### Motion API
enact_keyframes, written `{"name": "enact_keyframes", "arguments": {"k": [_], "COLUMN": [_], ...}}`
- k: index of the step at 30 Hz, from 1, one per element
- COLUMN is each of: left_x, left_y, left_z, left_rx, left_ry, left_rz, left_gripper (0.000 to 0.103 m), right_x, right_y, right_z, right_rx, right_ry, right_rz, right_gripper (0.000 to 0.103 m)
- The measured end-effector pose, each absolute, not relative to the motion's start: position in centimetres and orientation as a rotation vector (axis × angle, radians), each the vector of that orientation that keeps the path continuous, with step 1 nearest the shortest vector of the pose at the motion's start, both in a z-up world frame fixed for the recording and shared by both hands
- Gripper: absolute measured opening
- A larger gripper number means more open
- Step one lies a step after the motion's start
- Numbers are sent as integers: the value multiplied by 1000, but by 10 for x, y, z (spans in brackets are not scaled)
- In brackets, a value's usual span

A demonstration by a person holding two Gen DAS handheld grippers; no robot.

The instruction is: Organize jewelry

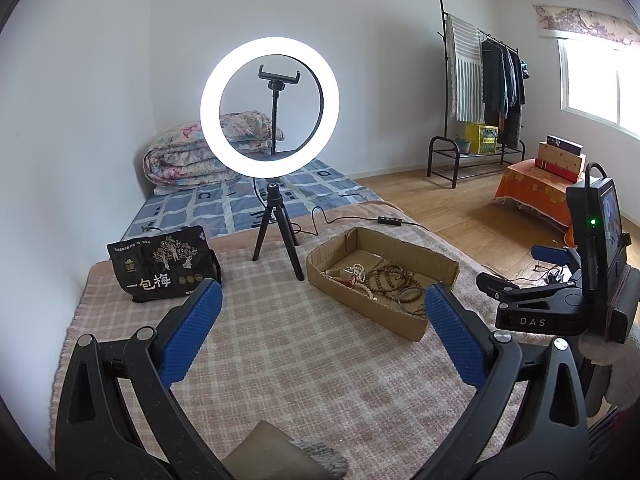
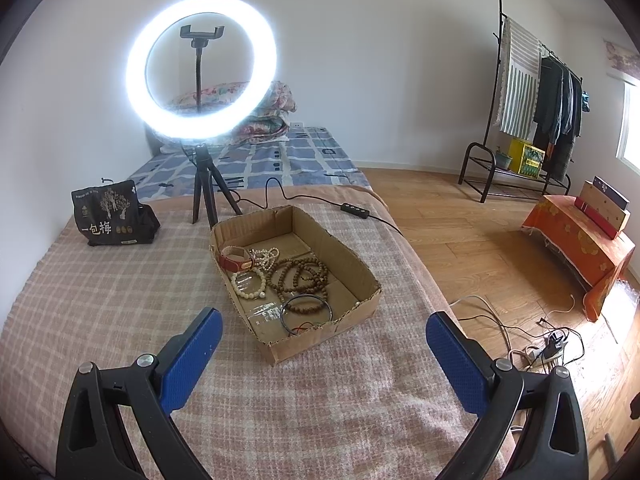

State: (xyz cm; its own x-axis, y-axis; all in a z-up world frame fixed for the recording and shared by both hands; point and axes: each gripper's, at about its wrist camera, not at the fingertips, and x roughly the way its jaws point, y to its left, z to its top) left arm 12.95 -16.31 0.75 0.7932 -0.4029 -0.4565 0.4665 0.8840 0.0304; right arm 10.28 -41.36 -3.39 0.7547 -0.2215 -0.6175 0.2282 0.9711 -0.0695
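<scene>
Cardboard tray [image 2: 352, 268] of jewelry lies lengthwise, pointing toward the wall.

Black left gripper [image 1: 322, 304], blue textured pads [image 1: 188, 340], silver screws, "DAS" marking.

bare blanket [image 2: 120, 304] before cardboard tray [image 2: 362, 300]; tripod [image 2: 204, 196] stands just behind.

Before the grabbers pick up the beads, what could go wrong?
1. The brown bead strands lie in one overlapping heap with the white bead bracelet in the cardboard box, so lifting one may drag others along.
2. The thin dark bangle lies flat on the box floor, so wide fingers might slip off it.
3. The ring light stands just behind the box on a small tripod, its cable trailing nearby; a bump could tip it.
</scene>
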Motion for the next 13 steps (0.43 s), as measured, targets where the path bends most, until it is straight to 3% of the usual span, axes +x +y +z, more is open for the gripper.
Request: {"name": "enact_keyframes", "arguments": {"k": [13], "left_x": [133], "left_y": [-158], "left_z": [7], "left_rx": [134], "left_ry": [446], "left_rz": [-442], "left_gripper": [103], "right_x": [103], "right_y": [-412], "right_z": [-35], "right_rx": [9], "right_ry": [675], "right_rz": [-245], "right_gripper": [103]}}
